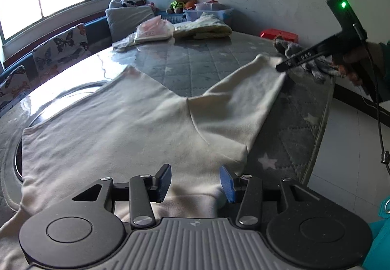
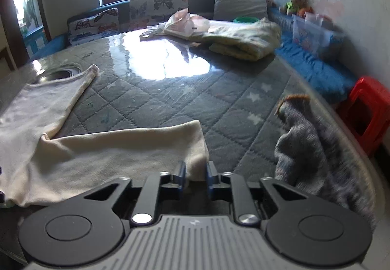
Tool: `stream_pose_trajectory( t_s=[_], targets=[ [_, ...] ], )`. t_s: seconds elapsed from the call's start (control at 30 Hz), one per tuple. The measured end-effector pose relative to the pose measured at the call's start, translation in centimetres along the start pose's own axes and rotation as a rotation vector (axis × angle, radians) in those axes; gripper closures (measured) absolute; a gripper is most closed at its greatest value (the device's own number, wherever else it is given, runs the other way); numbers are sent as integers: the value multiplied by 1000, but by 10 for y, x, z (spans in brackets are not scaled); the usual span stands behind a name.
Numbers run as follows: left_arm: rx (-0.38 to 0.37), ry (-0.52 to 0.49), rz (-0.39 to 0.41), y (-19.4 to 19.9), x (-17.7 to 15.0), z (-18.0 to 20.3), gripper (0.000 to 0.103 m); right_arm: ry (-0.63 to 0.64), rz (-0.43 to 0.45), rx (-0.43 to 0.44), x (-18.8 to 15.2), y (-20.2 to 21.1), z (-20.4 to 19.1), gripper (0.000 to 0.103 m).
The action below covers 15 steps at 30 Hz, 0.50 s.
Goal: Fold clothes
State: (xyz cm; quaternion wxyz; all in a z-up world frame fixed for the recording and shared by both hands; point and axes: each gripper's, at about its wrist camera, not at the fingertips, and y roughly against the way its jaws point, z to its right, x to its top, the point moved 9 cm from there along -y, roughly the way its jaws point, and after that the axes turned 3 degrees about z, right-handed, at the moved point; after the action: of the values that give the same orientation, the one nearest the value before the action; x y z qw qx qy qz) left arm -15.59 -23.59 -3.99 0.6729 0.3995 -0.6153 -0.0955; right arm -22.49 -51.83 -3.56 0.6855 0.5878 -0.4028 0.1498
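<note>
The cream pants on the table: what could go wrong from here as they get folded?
1. The right gripper pinches only the corner of one leg's cuff; the cloth might slip out when lifted.
2. The grey sweater lies close beside that gripper and could get dragged along.
3. The left gripper is open over the pants, so nothing pins the waist end; the whole garment may slide on the glossy table.
</note>
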Motion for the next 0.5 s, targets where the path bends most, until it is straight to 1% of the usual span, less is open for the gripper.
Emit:
stream_pose_trajectory(
  t_s=[0.03, 0.13, 0.27, 0.33, 0.37, 0.4, 0.5],
  targets=[
    [0, -1, -1, 0, -1, 0, 55, 24, 10, -20, 1, 2, -1, 92],
    [-2, 3, 1, -1, -2, -1, 54, 96, 54, -75, 7, 7, -3, 93],
    [-6, 6, 1, -1, -2, -2, 53, 115, 34, -94, 2, 0, -4, 92],
    [-6, 6, 0, -1, -2, -2, 52, 109, 24, -93, 0, -4, -1, 89],
    [-6, 7, 0, -1, -2, -2, 52, 95, 29, -89, 3, -2, 1, 82],
    [-6, 9, 0, -1, -2, -1, 52, 82, 35, -86, 5, 0, 2, 80],
    [-7, 8, 1, -2, -2, -1, 52, 85, 68, -86, 16, 7, 3, 80]
  ],
)
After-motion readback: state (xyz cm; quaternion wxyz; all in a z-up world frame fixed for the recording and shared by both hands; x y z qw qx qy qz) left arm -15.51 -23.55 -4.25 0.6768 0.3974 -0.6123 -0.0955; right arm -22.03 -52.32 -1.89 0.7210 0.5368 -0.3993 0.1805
